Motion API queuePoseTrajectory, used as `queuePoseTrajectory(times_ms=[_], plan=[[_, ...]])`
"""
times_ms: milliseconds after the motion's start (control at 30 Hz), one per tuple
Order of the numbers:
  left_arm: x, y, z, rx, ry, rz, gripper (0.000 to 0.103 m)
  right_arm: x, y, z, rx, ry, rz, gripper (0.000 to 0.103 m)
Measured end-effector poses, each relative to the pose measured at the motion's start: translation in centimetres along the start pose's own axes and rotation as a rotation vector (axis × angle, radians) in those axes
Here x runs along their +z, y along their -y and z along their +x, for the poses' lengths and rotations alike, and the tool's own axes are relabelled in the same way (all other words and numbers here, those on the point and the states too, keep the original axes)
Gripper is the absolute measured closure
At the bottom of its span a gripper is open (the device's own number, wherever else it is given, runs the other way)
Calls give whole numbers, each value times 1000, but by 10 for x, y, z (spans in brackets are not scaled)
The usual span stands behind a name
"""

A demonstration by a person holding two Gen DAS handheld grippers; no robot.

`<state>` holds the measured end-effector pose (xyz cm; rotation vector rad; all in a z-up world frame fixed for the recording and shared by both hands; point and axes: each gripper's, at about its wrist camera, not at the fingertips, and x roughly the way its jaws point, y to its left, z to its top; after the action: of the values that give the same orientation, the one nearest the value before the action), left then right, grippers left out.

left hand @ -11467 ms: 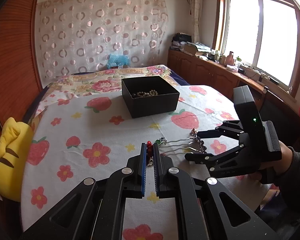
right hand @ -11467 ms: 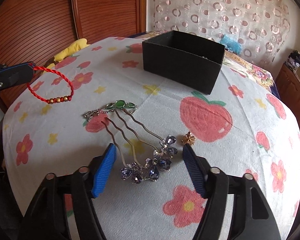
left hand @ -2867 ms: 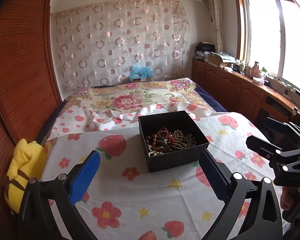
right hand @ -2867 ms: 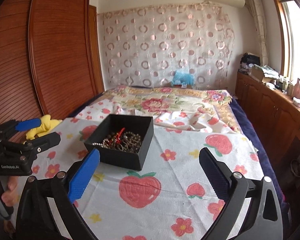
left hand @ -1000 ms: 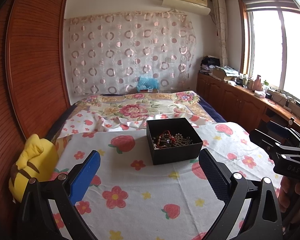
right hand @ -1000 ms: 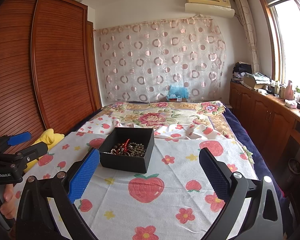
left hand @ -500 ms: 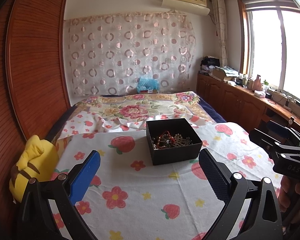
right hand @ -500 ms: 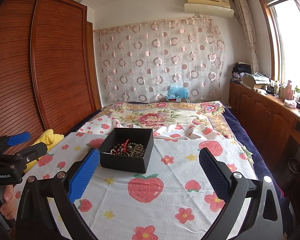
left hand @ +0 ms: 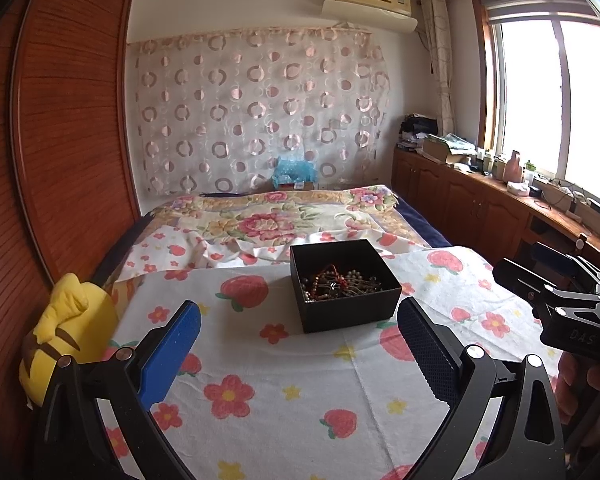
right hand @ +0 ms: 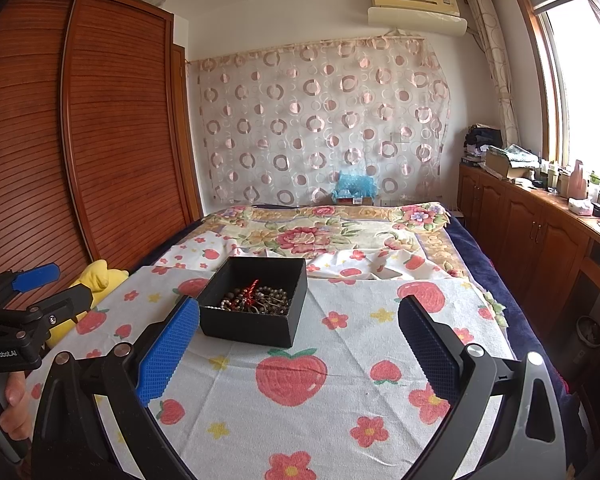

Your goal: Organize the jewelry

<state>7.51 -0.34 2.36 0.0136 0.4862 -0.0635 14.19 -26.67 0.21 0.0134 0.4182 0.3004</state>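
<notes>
A black open box (left hand: 350, 314) stands on the strawberry-print cloth (left hand: 284, 392); it also shows in the right wrist view (right hand: 256, 324). Inside lies a pile of jewelry (left hand: 340, 285): bead strings, a red bracelet and hairpins, also seen in the right wrist view (right hand: 256, 298). My left gripper (left hand: 300, 350) is open and empty, held back from and above the box. My right gripper (right hand: 298, 346) is open and empty, also back from the box. Each gripper shows at the edge of the other's view: the right one (left hand: 540, 276) and the left one (right hand: 46, 288).
A yellow plush toy (left hand: 66, 340) lies at the cloth's left edge against the wooden wardrobe (left hand: 60, 140). A floral bedspread (left hand: 280, 220) lies behind the box. A wooden cabinet with clutter (left hand: 480, 196) runs along the right under the window.
Over the last second nothing has visibly moved. Earlier, the bracelet and hairpins went from the cloth into the box, and both grippers opened and pulled back and up.
</notes>
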Motion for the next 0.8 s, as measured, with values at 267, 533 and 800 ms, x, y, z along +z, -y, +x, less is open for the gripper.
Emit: queuePoseTrajectory(times_ms=[267,533,800], plan=[[0,0,-2,4,2,2,8,0,0,0,1,-1,0,3],[0,0,-1,3,2,2,8,0,0,0,1,1,0,3],[0,0,-2,2,4,0,8,0,0,0,1,0,0,3]])
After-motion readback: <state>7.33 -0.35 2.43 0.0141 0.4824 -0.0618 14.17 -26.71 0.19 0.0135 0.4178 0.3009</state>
